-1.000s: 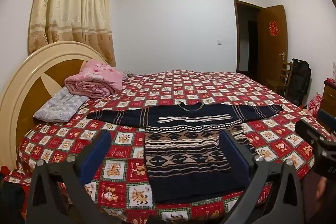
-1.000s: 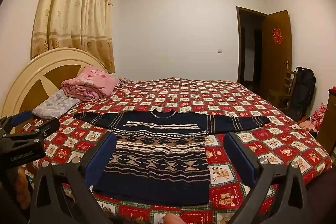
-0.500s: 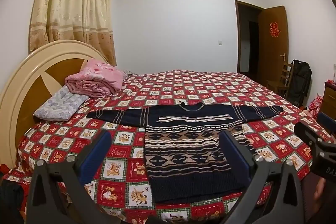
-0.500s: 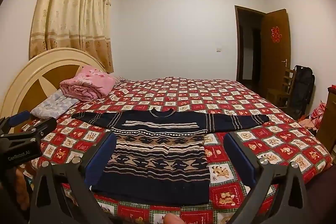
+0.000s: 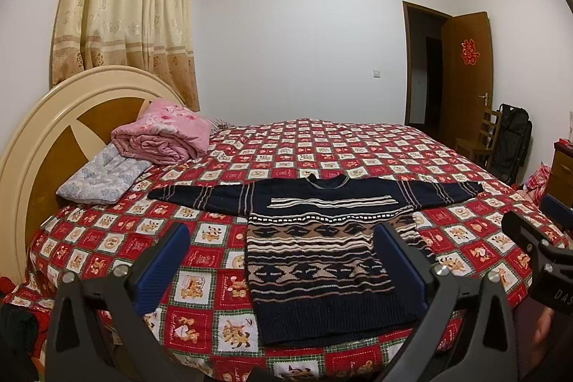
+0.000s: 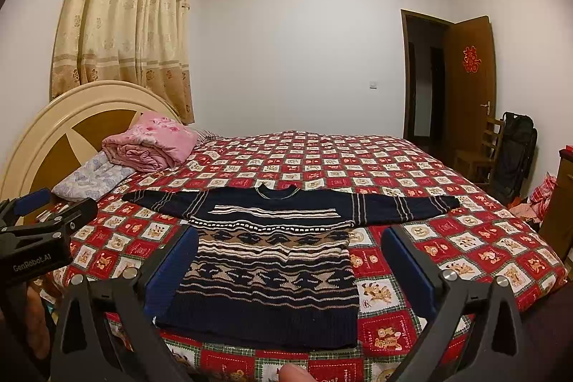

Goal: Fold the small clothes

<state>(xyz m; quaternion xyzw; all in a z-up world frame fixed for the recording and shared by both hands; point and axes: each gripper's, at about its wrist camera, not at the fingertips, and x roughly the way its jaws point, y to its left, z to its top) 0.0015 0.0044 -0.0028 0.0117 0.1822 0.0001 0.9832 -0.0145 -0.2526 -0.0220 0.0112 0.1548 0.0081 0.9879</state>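
Observation:
A small navy sweater [image 5: 322,246] with tan and cream patterned bands lies flat on the bed, both sleeves spread out sideways, hem toward me. It also shows in the right wrist view [image 6: 272,260]. My left gripper [image 5: 283,260] is open and empty, held above the bed's near edge in front of the hem. My right gripper [image 6: 286,264] is open and empty at the same distance, framing the sweater's body. The right gripper's side shows at the right edge of the left wrist view [image 5: 537,249]; the left gripper shows at the left edge of the right wrist view [image 6: 39,231].
The bed has a red checked cover [image 5: 322,149] and a round cream headboard [image 5: 53,117] at the left. A folded pink quilt [image 5: 161,138] and a pale pillow [image 5: 100,178] lie by it. A chair and black bag [image 5: 508,138] stand by the open door [image 5: 465,74].
Both grippers have drifted very slightly; the view shifts by a few pixels. The sweater has not moved and both stay open.

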